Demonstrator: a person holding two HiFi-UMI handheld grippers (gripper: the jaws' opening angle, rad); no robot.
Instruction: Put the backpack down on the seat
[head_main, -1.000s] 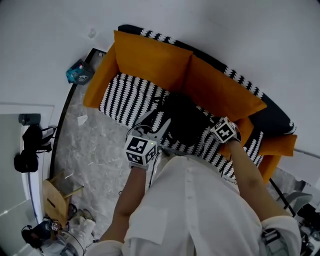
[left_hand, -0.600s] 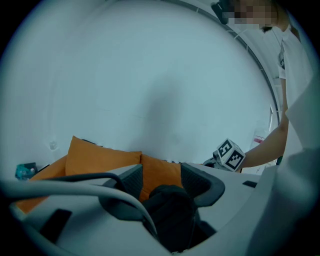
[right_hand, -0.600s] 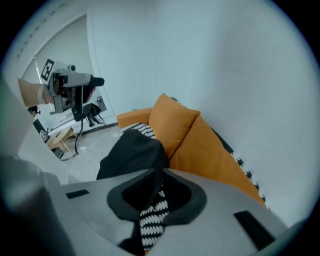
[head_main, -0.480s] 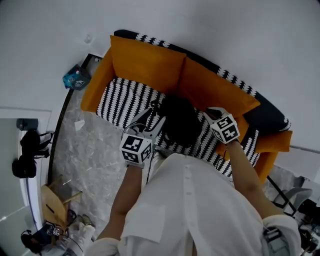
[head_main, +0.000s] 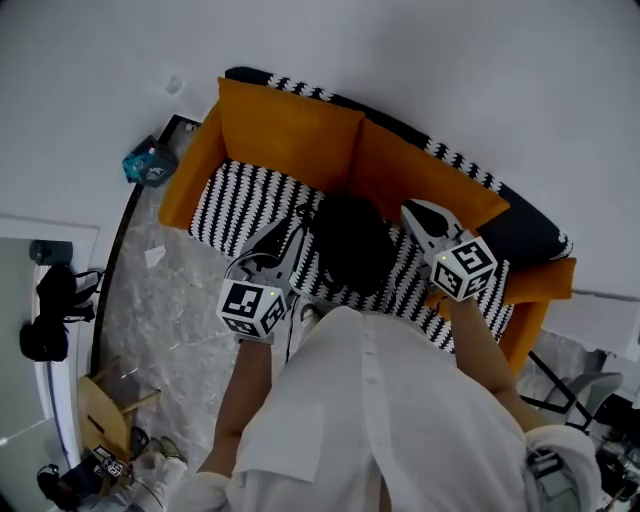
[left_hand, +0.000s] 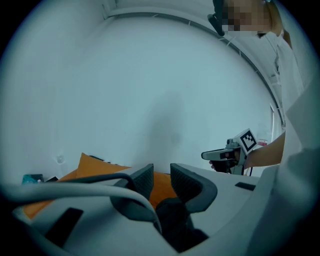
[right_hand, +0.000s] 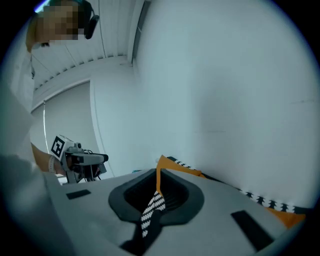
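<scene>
The black backpack lies on the sofa's black-and-white striped seat, in front of the orange back cushions. My left gripper hovers at the backpack's left side, just clear of it. Its jaws are closing, and in the left gripper view a narrow gap remains with nothing between the pads. My right gripper hangs over the backpack's right side, pointing at the cushions. In the right gripper view its pads meet with only a thin slit and hold nothing.
A teal box lies on the marbled floor by the sofa's left end. A wooden stool and dark bags stand at the lower left. An office chair base shows at the lower right. The white wall runs behind the sofa.
Both grippers have drawn back from the backpack, the left one outward to the left, the right one outward to the right. The backpack stays on the seat.
</scene>
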